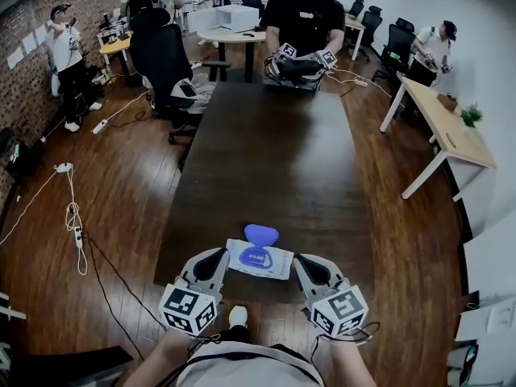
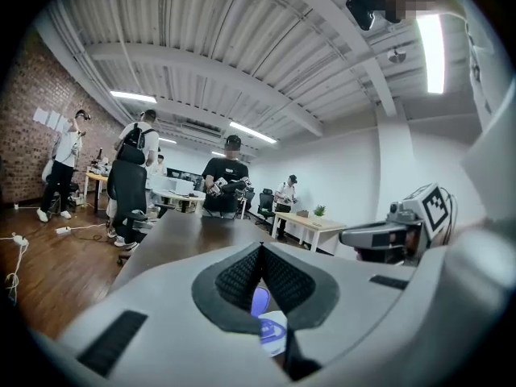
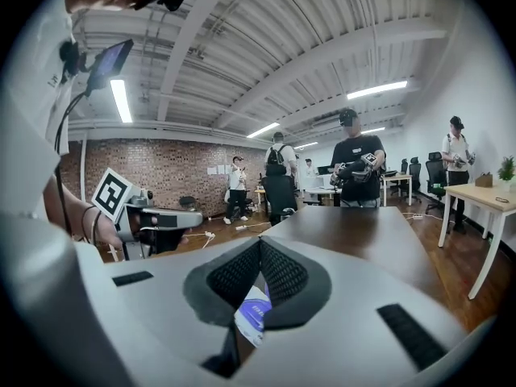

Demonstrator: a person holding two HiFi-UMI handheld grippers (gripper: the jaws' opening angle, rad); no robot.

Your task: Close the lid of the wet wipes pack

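Office, dark desk (image 1: 266, 151). Wet wipes pack (image 1: 258, 259) at near edge, blue lid (image 1: 261, 234) flipped open toward far side. L gripper (image 1: 219, 256) & R gripper (image 1: 301, 261) flank it, fingers together, empty. Approach step; next prob. tip lid down, press shut.

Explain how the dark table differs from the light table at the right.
The dark table is deep brown and looks longer; the light table is pale wood on white legs. The dark table bears the wet wipes pack; the light table a small plant. Both are rectangular.
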